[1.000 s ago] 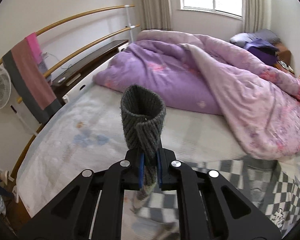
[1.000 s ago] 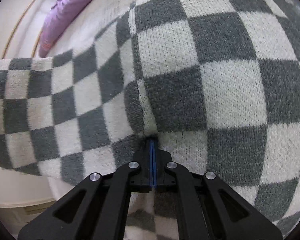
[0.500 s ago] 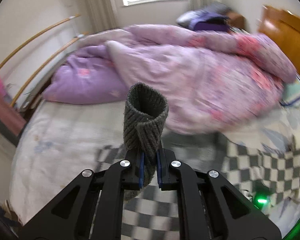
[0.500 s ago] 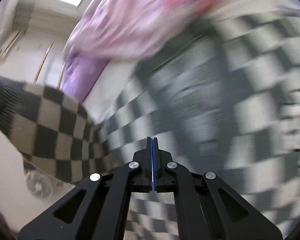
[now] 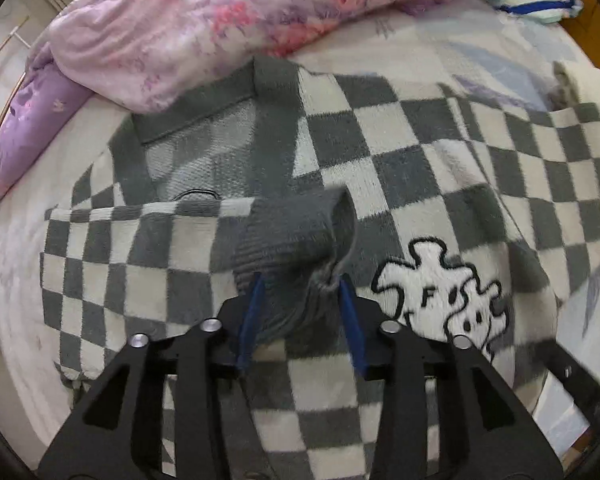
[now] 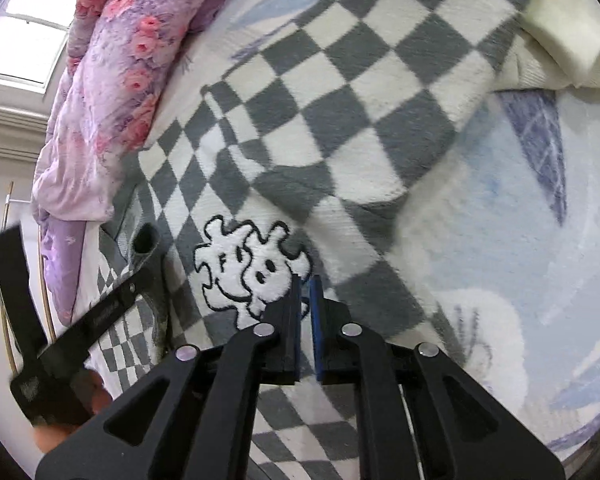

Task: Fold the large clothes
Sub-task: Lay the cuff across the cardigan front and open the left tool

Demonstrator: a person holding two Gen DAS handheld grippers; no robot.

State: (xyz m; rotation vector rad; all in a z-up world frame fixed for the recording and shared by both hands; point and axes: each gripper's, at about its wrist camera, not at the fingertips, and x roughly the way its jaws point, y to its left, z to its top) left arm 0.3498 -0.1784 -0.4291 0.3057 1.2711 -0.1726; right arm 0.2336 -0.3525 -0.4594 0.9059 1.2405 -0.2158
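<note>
Between the blue-padded fingers of the left claw (image 5: 300, 284) lies the grey ribbed knit cuff (image 5: 296, 240) of a sleeve; the fingers stand apart on either side of it and the cuff sits loosely in the gap rather than being pinched. That sleeve is folded across the chest of the grey-and-cream checkered fleece cardigan (image 5: 380, 152), which lies spread flat on the bed. Just right of the cuff is a white fluffy cartoon-dog patch (image 5: 440, 292) outlined in black. Above the cuff the cardigan's grey neckline band opens in a V, showing the paler lining. Beyond the collar, a crumpled pink floral quilt (image 5: 220, 20) with a lilac underside touches the top edge of the garment.

From the right wrist view, the right claw (image 6: 306, 284) hovers with its two fingers slightly parted and nothing between them, its tips just at the lower right edge of the dog patch. The cardigan's other sleeve runs up and to the right, ending near a cream folded cloth (image 6: 568, 40). To the right is the pale blue-patterned bedsheet (image 6: 500, 280). Far left in this view, the left claw's black body appears over the grey cuff.
</note>
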